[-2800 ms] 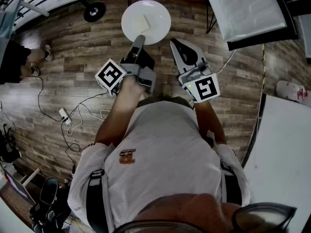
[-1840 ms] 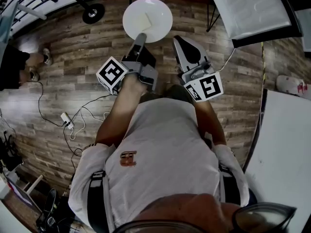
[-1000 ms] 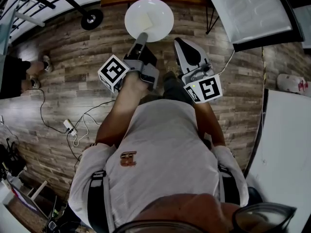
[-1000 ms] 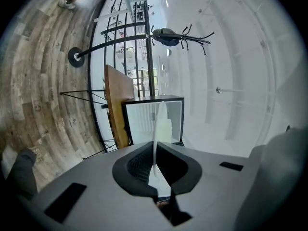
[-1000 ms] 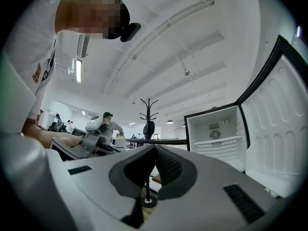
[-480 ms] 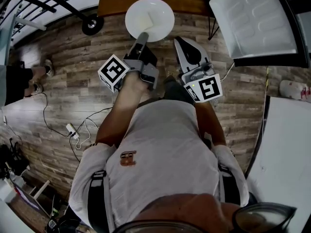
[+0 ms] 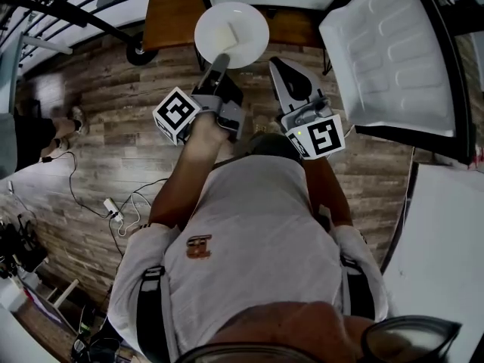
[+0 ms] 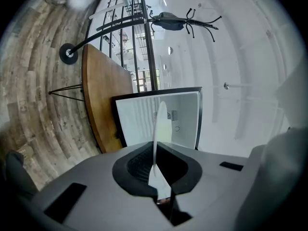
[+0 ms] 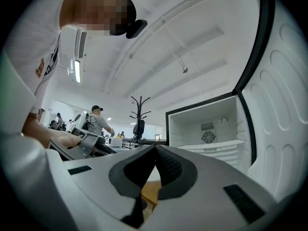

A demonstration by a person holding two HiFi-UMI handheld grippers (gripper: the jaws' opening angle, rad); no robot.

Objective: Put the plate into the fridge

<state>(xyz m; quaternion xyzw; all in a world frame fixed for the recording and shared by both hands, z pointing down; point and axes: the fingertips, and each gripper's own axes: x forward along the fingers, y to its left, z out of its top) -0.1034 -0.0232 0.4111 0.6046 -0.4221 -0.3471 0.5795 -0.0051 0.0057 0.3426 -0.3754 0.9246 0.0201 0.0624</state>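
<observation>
A round white plate (image 7: 231,25) with a pale square piece on it is held out ahead of me by its near rim. My left gripper (image 7: 219,59) is shut on that rim. In the left gripper view the plate (image 8: 159,129) stands edge-on between the jaws, in front of the open fridge (image 8: 139,117). To its right, my right gripper (image 7: 278,65) is shut with nothing in it. The fridge's white inside (image 9: 207,129) with its shelves and its open door (image 9: 284,105) show in the right gripper view.
A brown wooden table (image 7: 166,13) stands left of the fridge, beside a coat stand's black base (image 7: 138,51). The open fridge door (image 7: 393,51) juts out at the right. Cables lie on the wood floor (image 7: 113,199) at my left. A white surface (image 7: 446,240) is at the right.
I have moved closer to the fridge: its inside and open door now fill more of the top of the head view. The plate stays in the left gripper.
</observation>
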